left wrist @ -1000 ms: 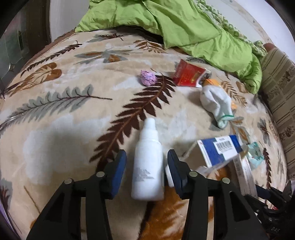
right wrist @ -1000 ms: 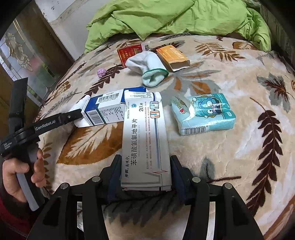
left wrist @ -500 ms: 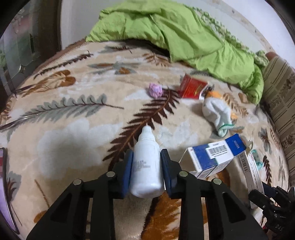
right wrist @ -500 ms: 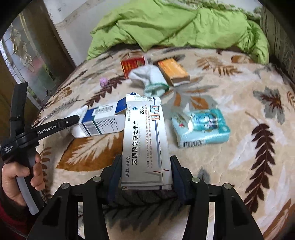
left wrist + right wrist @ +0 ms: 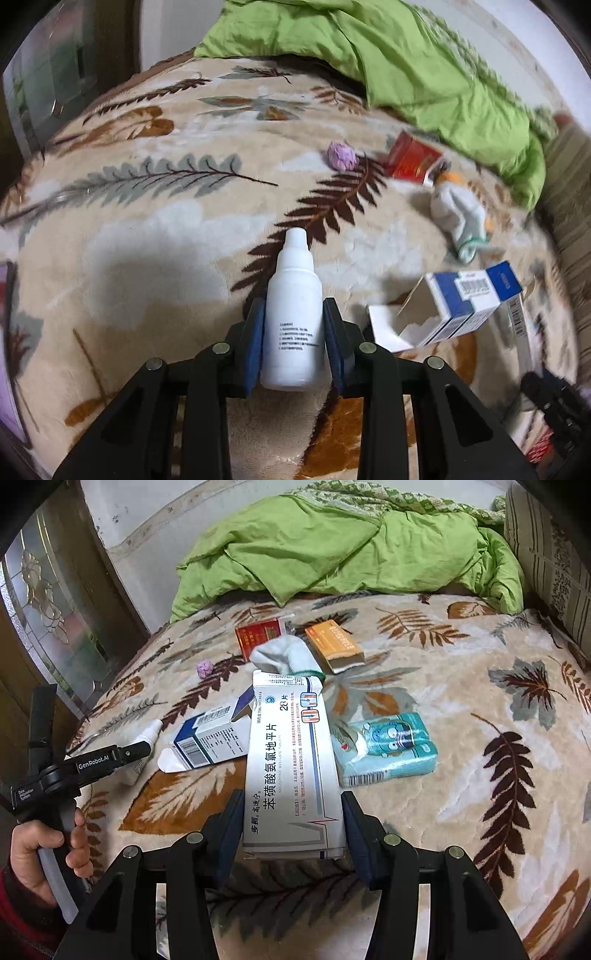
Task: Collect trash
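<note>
Home bedroom: bed under leaf-print blanket (image 5: pixel 461 686), rumpled green quilt (image 5: pixel 332 550), striped pillow (image 5: pixel 550 554), glass-panel door (image 5: pixel 48 602).

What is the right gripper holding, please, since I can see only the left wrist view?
Observer: The right gripper is shut on a long white medicine box, which points away from the camera.
Operator: Thank you. Does anything lie to the right of that box?
Observer: Yes, a teal tissue pack lies flat on the leaf-patterned blanket, close beside the box.
</note>
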A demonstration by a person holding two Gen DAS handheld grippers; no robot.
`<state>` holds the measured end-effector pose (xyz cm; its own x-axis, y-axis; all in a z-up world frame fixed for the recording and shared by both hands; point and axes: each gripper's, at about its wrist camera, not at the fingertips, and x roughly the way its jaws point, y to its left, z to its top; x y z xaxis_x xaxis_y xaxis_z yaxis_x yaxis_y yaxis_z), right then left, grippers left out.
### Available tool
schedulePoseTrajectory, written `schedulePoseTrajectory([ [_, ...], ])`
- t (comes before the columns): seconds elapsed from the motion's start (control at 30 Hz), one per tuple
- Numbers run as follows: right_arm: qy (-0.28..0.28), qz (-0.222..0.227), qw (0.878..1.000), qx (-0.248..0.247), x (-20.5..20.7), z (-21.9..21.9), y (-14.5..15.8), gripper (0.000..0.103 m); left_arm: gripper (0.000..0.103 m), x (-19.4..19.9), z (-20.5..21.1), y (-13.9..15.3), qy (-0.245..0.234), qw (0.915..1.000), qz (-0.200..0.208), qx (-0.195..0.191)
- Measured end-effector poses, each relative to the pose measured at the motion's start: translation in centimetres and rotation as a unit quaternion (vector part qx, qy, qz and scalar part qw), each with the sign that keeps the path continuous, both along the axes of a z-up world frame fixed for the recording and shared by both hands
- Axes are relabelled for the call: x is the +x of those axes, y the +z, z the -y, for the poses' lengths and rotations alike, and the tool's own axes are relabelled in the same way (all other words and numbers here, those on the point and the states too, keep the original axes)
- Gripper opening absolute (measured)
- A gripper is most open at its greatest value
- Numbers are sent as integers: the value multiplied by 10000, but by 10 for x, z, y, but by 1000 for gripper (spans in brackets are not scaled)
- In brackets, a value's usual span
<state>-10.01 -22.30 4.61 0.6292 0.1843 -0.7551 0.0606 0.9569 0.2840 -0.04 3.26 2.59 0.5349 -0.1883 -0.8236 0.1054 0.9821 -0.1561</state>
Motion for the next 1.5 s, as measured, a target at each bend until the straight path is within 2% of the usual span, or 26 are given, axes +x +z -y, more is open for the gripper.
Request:
schedulePoseTrajectory([
  [0.03,2,-91,10000,22,1,1,-3,55,29,-1,5,0,-64,9998,36,194],
  [0.13,-4,-332,9994,76,3,5,-12,55,29,-4,10,0,-156,9989,114,420],
  [0.3,-469,-307,9984,-93,-3,17,-10,55,29,-5,3,5,-57,9996,187,203],
  [0.37,-661,-193,9976,-31,-5,25,-7,55,29,-9,0,13,-6,9992,398,90],
  [0.47,-749,-6,9972,45,-10,31,-1,55,29,-14,3,21,-46,9980,621,114],
  [0.53,-731,-92,9973,12,-7,30,-3,55,29,-16,5,23,-74,9979,641,52],
  [0.73,-1168,-302,9891,-846,-5,25,-3,55,29,-29,13,35,-230,9953,936,-14],
  [0.8,-1289,-245,9879,-830,-7,29,-1,55,29,-33,15,37,-263,9946,1007,-57],
  [0.9,-1139,203,9929,-282,-14,36,9,55,29,-41,19,42,-313,9933,1106,-152],
  [1.0,-1015,483,9934,-214,-20,32,18,55,29,-52,25,45,-369,9919,1192,-215],
  [1.27,-710,879,9933,-242,-23,15,29,55,29,-92,44,56,-544,9836,1707,229],
  [1.5,-355,1124,9920,-457,-24,-7,36,55,29,-90,49,56,-533,9807,1824,471],
])
